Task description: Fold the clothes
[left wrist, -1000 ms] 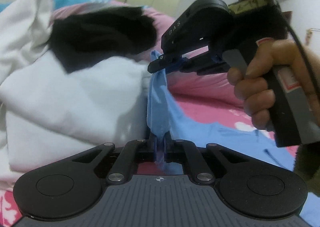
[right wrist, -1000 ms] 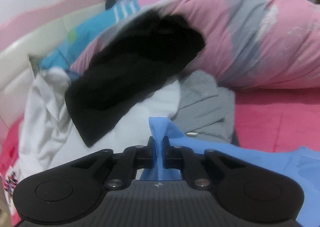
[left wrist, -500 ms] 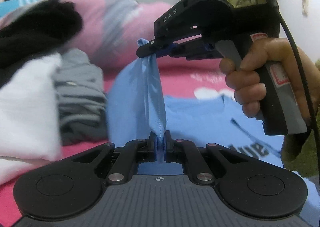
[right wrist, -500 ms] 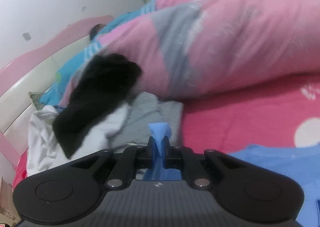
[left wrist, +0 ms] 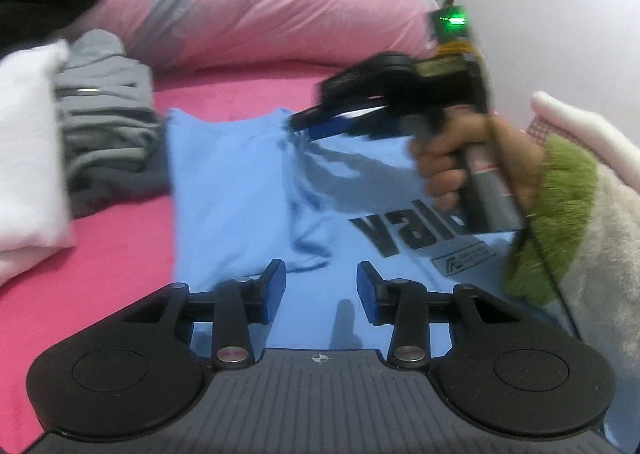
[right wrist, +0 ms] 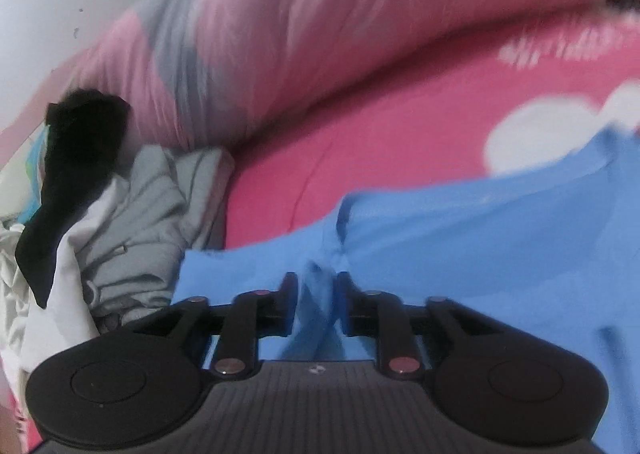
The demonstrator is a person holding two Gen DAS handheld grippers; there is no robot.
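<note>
2 grippers now parted: left gripper (left wrist: 319, 292) wide and clear of cloth, right gripper (right wrist: 317, 296) narrowly apart with a pinch of blue T-shirt (left wrist: 236, 189) loose between, no longer clamped as 0.5 s ago. Side flap laid over, flat on pink bed (left wrist: 120, 238), grey clothes (left wrist: 104, 133) at 10 o'clock

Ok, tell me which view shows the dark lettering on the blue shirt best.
The left wrist view: the blue shirt lies spread on the bed with its dark lettering showing, partly hidden by the hand. The right wrist view shows only plain blue cloth, no print.

Bright, even indoor light; motion blur, fisheye-curved dark corners.
</note>
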